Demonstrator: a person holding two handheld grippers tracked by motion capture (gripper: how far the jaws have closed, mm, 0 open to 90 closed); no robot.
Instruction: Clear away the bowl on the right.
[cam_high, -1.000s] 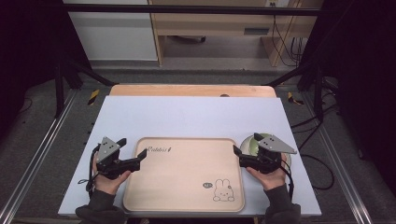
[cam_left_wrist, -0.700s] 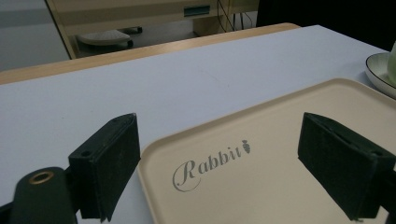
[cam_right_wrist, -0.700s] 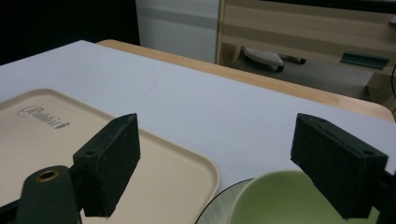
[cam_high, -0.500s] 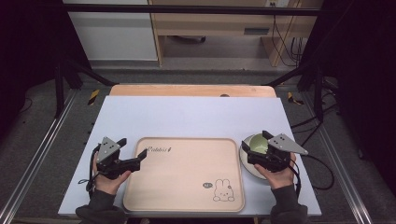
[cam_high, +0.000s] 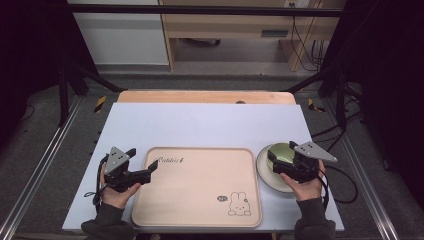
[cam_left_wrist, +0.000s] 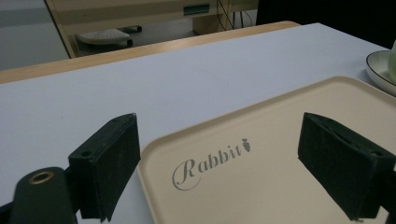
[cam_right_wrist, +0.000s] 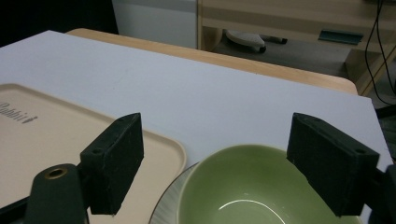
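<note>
Bowl (cam_right_wrist: 243, 186) (green, on plate (cam_high: 264, 172)) between spread right claw (cam_right_wrist: 233, 163) jaws.

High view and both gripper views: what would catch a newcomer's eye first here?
The beige tray with a rabbit drawing lies mid-table, nothing on it. Right of it a green bowl sits on a white plate, with the right tongs open over the bowl. The left tongs stand open at the tray's left corner, by the "Rabbit" lettering.

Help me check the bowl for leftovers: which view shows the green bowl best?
The right gripper view: the green bowl lies close between the open jaws, its inside bare. The high view shows it small on its plate, partly behind the right gripper. The left gripper view catches just a sliver at the edge.
</note>
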